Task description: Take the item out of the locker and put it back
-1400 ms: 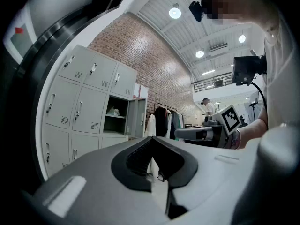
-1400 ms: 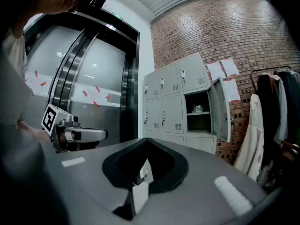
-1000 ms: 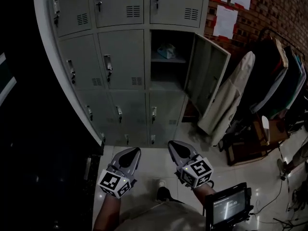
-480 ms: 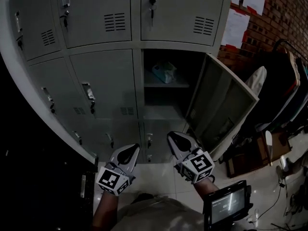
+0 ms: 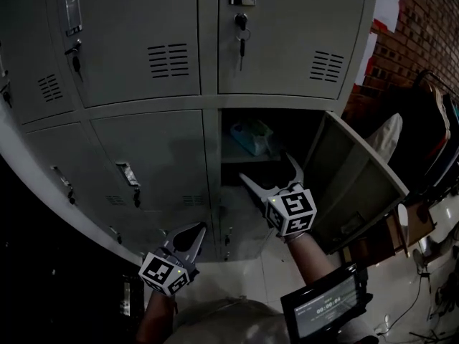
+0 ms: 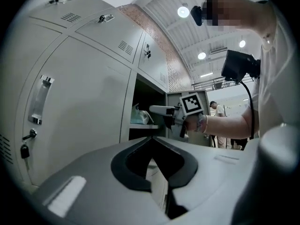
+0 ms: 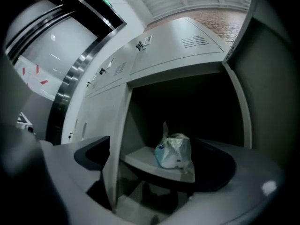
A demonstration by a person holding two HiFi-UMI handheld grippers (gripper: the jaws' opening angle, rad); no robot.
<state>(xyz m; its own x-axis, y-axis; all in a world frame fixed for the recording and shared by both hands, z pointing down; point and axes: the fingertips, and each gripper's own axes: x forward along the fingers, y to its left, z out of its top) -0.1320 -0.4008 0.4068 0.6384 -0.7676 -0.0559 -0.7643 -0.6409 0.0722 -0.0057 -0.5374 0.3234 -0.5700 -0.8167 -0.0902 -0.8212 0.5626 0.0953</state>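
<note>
Locker bank [image 5: 143, 41]: grey metal doors in rows, all closed but one; a key is seen hanging in the lock [image 5: 242, 31] of the door above the open compartment.
Open compartment [image 5: 287, 131]: its door [image 5: 351, 185] is swung out to the right, and the inside is dark.
Shelf [image 7: 140, 161]: a light shelf is fitted across the compartment.
Plastic bag [image 7: 174, 151]: the task's thing is found on the shelf, inside the locker, upright, with its knotted top pointing up; something white and blue is seen through the plastic.
Right gripper [image 5: 269, 172]: it is raised to the mouth of the open compartment and pointed into it.
Right jaws: they are opening and are seen wide apart; the plastic bag is framed between them in the right gripper view, but it is not touched and nothing is clamped.
Left gripper [image 5: 192, 233]: it is held low, in front of the closed lower doors, well apart from the bag.
Left jaws: they are brought together, with nothing between them.
Screen [image 5: 323, 310]: a small lit screen is carried at the person's right side, below the right forearm.
Right edge of head view: a brick wall [image 5: 416, 20] and hanging clothes [image 5: 430, 135] are seen.
</note>
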